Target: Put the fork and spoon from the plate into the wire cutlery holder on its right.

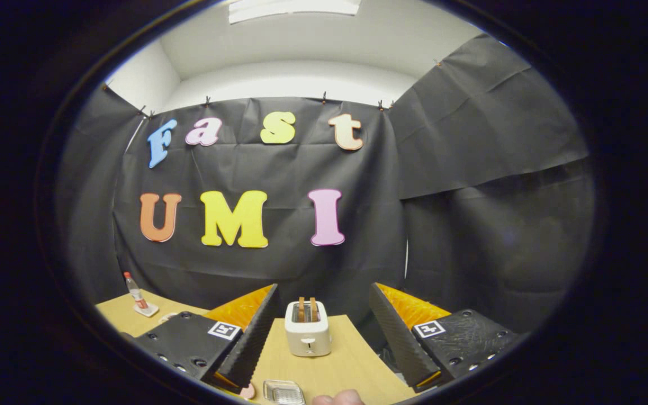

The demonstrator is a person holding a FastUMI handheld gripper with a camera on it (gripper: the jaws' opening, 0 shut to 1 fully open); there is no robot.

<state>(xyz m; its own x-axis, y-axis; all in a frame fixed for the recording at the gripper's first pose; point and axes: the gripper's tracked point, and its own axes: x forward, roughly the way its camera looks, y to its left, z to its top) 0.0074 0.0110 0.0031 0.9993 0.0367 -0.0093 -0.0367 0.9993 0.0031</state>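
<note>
My gripper (324, 288) is open and held level above the wooden table (335, 365), with nothing between its fingers. Low down between the fingers, close to me, lies a small shiny metal container (283, 392) that looks like wire mesh; only its top shows. Beside it on the left is part of a pinkish round thing (248, 391), too cut off to identify.
A white toaster (307, 328) with two slices in its slots stands on the table beyond the fingers, in front of the black cloth wall. A small bottle with a red cap (137, 293) stands on a white base at the far left. A person's fingertip (338, 398) shows at the near edge.
</note>
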